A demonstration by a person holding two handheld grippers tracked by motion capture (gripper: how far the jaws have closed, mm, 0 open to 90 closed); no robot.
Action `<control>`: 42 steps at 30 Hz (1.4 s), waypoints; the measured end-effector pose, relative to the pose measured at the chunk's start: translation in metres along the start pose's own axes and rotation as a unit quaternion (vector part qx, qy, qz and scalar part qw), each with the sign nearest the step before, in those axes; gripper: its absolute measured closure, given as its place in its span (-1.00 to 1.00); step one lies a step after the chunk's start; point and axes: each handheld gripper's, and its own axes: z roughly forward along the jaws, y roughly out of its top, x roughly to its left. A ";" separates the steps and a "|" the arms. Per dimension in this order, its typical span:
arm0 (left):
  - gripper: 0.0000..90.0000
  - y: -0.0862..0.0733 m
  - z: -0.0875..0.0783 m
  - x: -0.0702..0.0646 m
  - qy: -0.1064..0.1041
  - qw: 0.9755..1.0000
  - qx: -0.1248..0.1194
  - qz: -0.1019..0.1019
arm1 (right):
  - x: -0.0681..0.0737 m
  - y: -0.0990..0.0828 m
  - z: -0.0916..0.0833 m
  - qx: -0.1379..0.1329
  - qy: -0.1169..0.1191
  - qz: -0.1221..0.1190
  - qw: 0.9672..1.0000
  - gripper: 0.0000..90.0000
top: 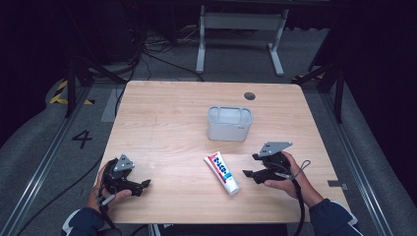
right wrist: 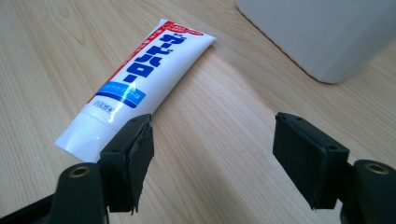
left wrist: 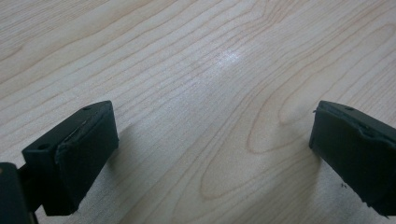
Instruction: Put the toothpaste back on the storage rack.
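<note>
A white toothpaste tube [top: 222, 173] with blue and red print lies flat on the wooden table [top: 162, 128], cap end toward the person. In the right gripper view the tube [right wrist: 135, 84] lies just beyond and left of the left jaw, not between the jaws. My right gripper [top: 250, 165] sits to the tube's right, pointing at it, open and empty [right wrist: 212, 158]. Behind the tube stands a pale grey rectangular container [top: 229, 123], whose corner [right wrist: 327, 32] is at the upper right of the right gripper view. My left gripper [top: 142, 187] rests near the front left edge, open over bare wood [left wrist: 210, 154].
A small dark round hole cover [top: 250, 96] sits near the table's far right edge. Beyond the table are a white frame leg [top: 200, 44], cables on the floor and dark stands at both sides.
</note>
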 end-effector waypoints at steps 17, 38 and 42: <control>-0.96 0.000 0.000 0.000 0.000 1.000 0.000 0.000 | 0.023 0.029 0.022 0.004 0.011 -0.019 1.000 -0.31; -0.96 0.000 0.000 0.000 0.000 1.000 0.000 0.000 | 0.038 0.047 0.055 0.030 0.019 -0.032 0.999 -0.31; -0.96 0.000 0.000 0.000 0.000 1.000 0.000 0.001 | 0.038 0.049 0.061 0.041 0.022 -0.030 0.998 -0.30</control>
